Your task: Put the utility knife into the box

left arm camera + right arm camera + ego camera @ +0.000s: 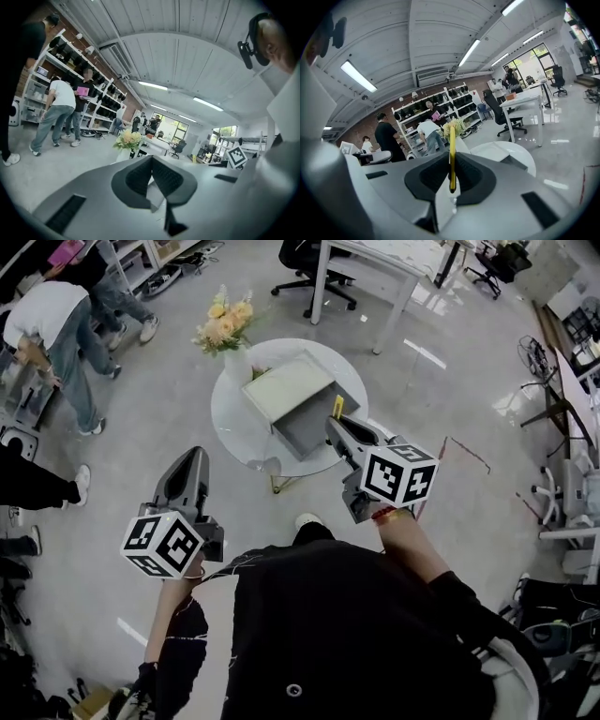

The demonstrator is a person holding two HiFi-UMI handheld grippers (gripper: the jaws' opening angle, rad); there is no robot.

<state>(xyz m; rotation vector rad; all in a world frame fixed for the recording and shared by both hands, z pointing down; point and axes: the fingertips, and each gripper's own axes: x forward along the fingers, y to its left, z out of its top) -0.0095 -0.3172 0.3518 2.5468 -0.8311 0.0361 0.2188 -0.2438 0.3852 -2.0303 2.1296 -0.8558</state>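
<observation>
One slim yellow utility knife (452,154) sits clamped in jaws of the right gripper (337,427); left gripper (151,161) jaws together.

We find the box (305,418) on the table (236,432), the vase (237,362) behind it at left, the knife (337,407), in the right gripper (336,424), at its right edge.

Count, head view:
- round table (234,427): 1
- On its tabletop: box (291,390), 1, centre toward right edge; vase of flowers (228,329), 1, far left edge
- utility knife (337,407): 1
- Grippers, 2: left gripper (194,463), right gripper (335,425)
- office chairs (305,263): 2, on the floor beyond the table
</observation>
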